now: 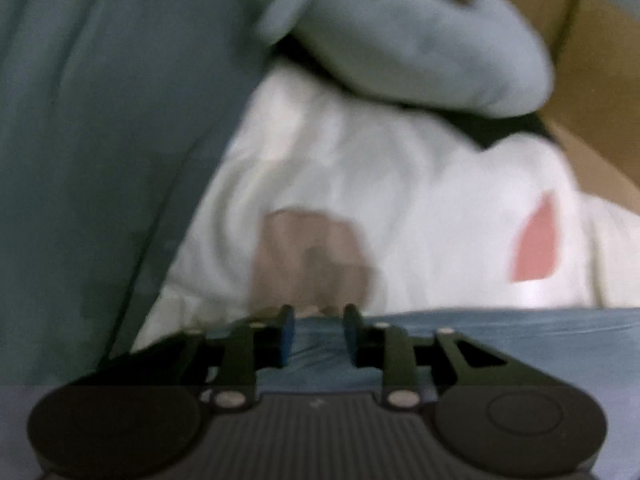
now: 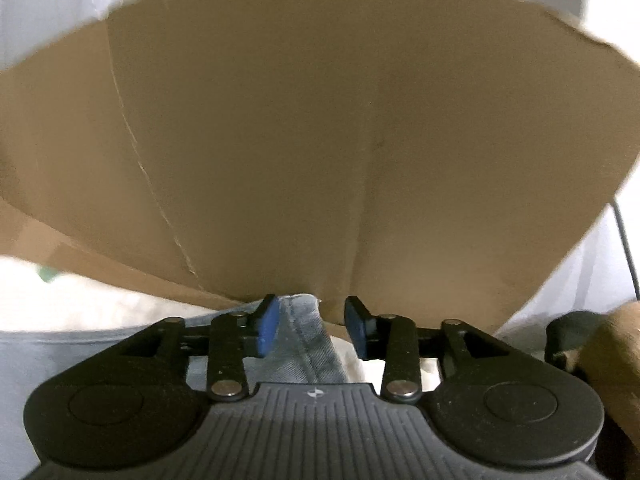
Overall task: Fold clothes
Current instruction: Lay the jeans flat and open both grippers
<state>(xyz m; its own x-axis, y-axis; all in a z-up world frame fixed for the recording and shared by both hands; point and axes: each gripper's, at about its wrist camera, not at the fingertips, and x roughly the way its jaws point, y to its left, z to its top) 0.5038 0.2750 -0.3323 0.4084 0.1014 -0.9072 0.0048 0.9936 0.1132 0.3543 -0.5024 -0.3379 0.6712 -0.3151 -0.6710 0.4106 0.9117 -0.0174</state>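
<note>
In the left wrist view my left gripper [image 1: 319,320] is open, with light blue fabric [image 1: 480,344] lying between and under its fingers. Ahead lies a white garment [image 1: 360,168] with a brown print [image 1: 312,256] and a red patch [image 1: 536,244]. A teal garment [image 1: 100,140] fills the left, and a pale blue sleeve [image 1: 420,48] crosses above. In the right wrist view my right gripper [image 2: 310,318] is open, and a light blue denim edge [image 2: 308,340] lies between its fingers, against the left pad. The picture is blurred.
A cardboard box wall [image 2: 320,140] stands right in front of the right gripper and fills that view. The box also shows at the upper right of the left wrist view [image 1: 592,80]. White cloth [image 2: 80,300] lies at the left. A dark cable [image 2: 626,240] hangs at the right.
</note>
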